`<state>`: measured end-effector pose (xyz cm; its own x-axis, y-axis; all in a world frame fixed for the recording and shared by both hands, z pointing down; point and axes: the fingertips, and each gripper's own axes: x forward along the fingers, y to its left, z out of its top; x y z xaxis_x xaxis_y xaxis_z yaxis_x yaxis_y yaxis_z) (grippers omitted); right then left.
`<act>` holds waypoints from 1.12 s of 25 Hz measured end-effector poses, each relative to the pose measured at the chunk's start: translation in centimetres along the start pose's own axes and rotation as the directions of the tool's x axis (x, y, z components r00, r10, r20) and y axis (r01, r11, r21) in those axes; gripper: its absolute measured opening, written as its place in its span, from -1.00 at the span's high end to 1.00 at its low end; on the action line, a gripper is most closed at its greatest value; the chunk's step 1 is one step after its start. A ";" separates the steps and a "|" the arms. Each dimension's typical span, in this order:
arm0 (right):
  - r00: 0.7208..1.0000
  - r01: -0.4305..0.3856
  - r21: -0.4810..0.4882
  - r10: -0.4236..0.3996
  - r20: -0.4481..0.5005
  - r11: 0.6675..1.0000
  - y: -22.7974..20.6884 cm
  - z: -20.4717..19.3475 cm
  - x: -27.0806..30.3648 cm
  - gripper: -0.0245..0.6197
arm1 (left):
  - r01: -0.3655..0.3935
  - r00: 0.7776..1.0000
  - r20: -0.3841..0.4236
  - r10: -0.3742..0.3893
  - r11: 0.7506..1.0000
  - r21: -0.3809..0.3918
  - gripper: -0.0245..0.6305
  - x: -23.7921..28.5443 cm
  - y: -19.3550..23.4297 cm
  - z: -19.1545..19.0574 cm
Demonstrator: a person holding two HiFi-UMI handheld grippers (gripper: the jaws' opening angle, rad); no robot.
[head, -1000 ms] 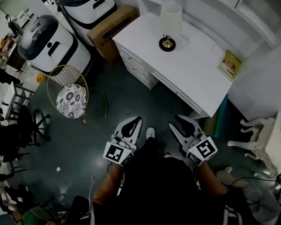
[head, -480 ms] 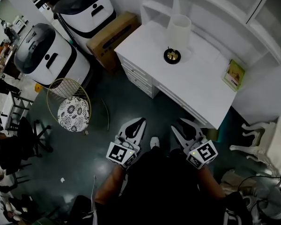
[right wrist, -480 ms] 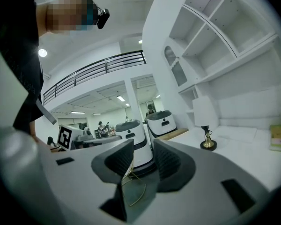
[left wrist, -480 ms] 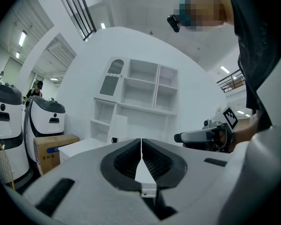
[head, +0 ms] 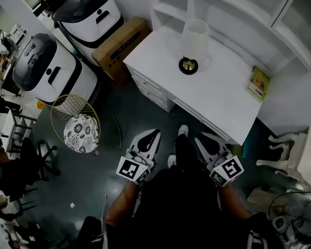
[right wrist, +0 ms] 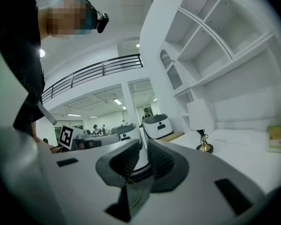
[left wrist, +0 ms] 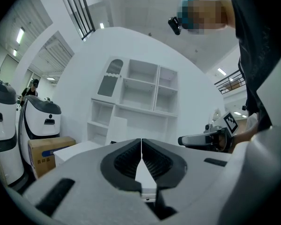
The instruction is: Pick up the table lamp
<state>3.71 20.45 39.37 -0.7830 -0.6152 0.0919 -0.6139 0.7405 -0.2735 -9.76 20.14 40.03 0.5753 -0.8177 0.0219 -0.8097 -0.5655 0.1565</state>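
Lamp: upright on the back left part of the desk, just in front of the shelves; white shade, brass stem on a round dark foot; well apart from the left gripper and the right gripper, touched by neither.
Machines: two white units with dark tops, far left on the floor, one behind the other.
Stool: wire frame with a patterned round seat, just in front of the nearer machine.
Box: brown cardboard, on the floor between the farther machine and the desk's left end.
Left gripper: held level over the dark floor, short of the desk; jaws closed tip to tip, nothing between them.
Shoe: white, on the floor between the two grippers.
Right gripper: held level beside the left one, tips near the desk's front edge; jaws have just been closing and stand a narrow slit apart, nothing between them; in the right gripper view the lamp stands off to the right.
Desk: white, drawers in its front; bears the lamp and the book.
Shelves: white open compartments rising behind the desk.
Book: green-and-yellow cover, flat at the desk's right end, well apart from the lamp.
Chair: white, carved legs, right of the desk.
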 end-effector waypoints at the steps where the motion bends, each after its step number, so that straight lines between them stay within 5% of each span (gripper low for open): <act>1: 1.000 0.006 0.002 -0.006 0.008 1.000 -0.4 0.2 0.2 0.72 | 0.013 1.000 0.000 -0.013 1.000 0.004 0.87 0.1 0.0 0.0; 28: 0.999 0.001 0.021 0.000 -0.044 1.000 -16.6 2.1 13.1 0.77 | 0.073 0.992 -0.105 -0.073 0.997 -0.008 0.87 18.2 9.5 2.0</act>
<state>3.86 -0.47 43.08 -0.7865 -0.6028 0.1341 -0.6125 0.7339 -0.2937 -7.23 -0.32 39.97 0.6422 -0.7580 0.1144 -0.7646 -0.6230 0.1651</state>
